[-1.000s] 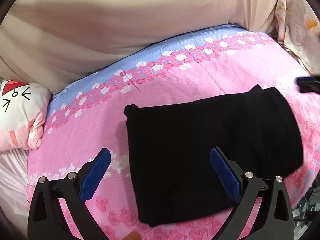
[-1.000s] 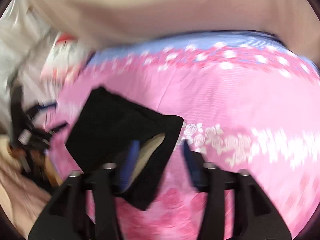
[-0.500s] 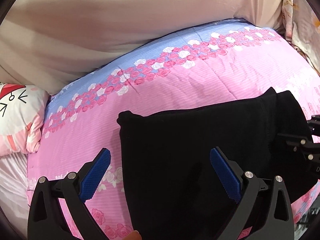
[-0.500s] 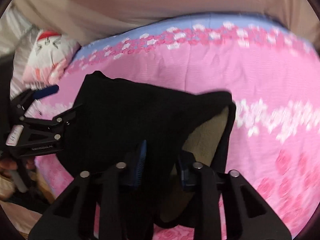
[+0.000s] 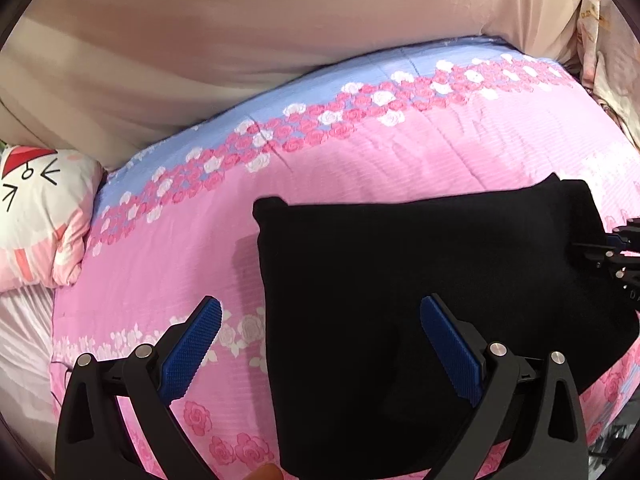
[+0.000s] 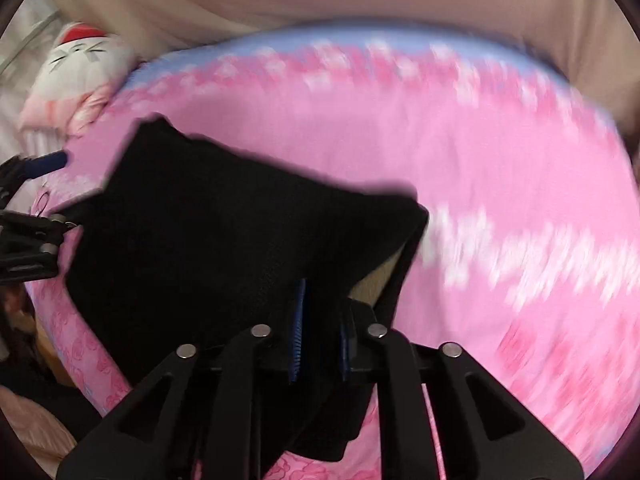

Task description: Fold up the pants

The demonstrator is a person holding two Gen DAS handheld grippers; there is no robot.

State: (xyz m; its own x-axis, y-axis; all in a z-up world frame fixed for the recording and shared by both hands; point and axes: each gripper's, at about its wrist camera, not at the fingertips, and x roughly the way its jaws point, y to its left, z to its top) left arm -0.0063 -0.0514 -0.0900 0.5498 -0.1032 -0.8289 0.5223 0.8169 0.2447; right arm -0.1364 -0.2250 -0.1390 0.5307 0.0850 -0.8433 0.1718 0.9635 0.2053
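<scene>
Two grippers showing: I'm seeing my right gripper (image 6: 320,332) clenching a fold of the black knit folded pants (image 5: 420,280) near their right edge, blue pads (image 6: 298,328) pinching the cloth. My left gripper (image 5: 320,344) is hanging released, jaws spread wide over the pants' left edge, not touching. The pants are lying on the pink rose-print quilt (image 5: 360,160), its blue border at the far side; a white cartoon pillow (image 5: 36,208) is sitting far left.

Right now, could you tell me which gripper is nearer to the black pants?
Right. The right gripper is shut on an edge of the black pants; the left gripper hovers open above their other side, not touching.
</scene>
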